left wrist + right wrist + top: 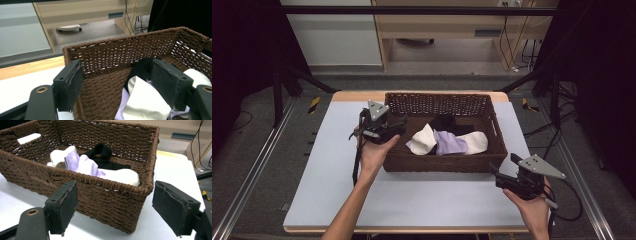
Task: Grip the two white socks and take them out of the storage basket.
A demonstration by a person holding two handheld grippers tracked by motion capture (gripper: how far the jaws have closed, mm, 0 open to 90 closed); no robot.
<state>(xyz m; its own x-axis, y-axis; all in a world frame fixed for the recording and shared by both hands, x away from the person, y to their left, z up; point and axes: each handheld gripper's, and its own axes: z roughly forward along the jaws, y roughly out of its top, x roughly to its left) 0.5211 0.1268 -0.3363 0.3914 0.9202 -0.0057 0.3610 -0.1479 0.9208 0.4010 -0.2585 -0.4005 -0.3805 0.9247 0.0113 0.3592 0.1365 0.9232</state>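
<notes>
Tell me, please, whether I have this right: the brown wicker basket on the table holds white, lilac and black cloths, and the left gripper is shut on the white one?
Not quite. The left gripper is open, with nothing between its pads, as the left gripper view shows. The rest stands: the wicker basket on the table holds the white cloth, the lilac cloth and the black cloth.

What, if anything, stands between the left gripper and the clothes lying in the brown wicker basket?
Partly the brown wicker basket's left wall: the open left gripper straddles it, one jaw outside, one inside. Above the rim, nothing visible blocks the way to the white, lilac and black clothes.
</notes>
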